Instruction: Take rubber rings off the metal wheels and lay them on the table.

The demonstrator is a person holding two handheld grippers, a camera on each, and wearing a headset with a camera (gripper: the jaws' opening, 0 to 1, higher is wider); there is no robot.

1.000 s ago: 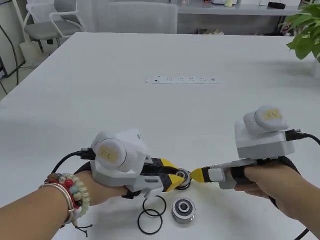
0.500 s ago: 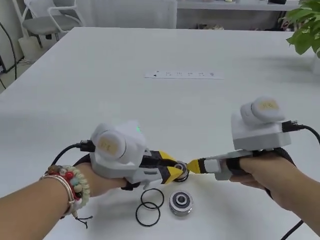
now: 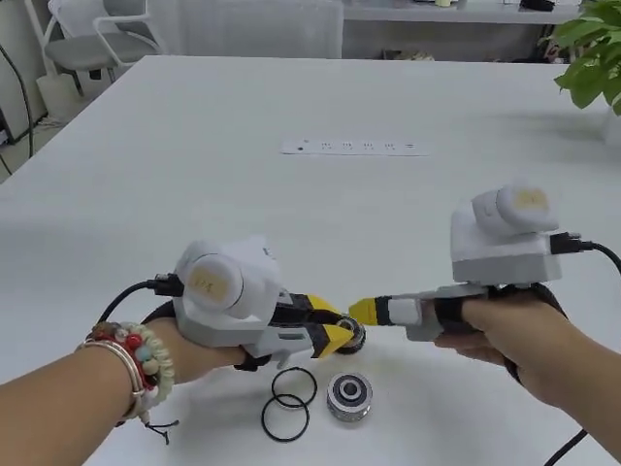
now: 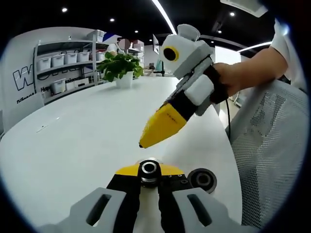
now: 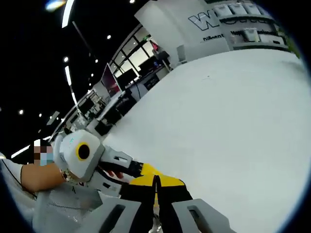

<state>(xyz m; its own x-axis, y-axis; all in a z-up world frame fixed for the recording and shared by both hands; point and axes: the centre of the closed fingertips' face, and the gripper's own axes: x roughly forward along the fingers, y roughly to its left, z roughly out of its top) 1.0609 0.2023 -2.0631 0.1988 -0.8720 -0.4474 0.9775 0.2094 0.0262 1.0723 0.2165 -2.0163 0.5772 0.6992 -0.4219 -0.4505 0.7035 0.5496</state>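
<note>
My left gripper (image 3: 339, 336) is shut on a small metal wheel (image 3: 356, 335), held just above the white table (image 3: 320, 223). In the left gripper view the wheel (image 4: 148, 170) sits between my yellow tips (image 4: 148, 173). My right gripper (image 3: 360, 311) is shut, its tip a little above and right of that wheel, apart from it; it enters the left gripper view as a yellow point (image 4: 163, 125). In the right gripper view my jaws (image 5: 156, 182) are pressed together, with nothing seen between them. A second wheel (image 3: 348, 396) and two black rubber rings (image 3: 294, 385) (image 3: 284, 417) lie near the front edge.
A white power strip (image 3: 354, 148) lies mid-table. A potted plant (image 3: 588, 60) stands at the far right and a chair (image 3: 97, 44) beyond the far left corner. Cables trail from both grippers.
My right gripper has drawn up and away from the wheel it was touching. The left gripper keeps its hold on the wheel in the same place.
</note>
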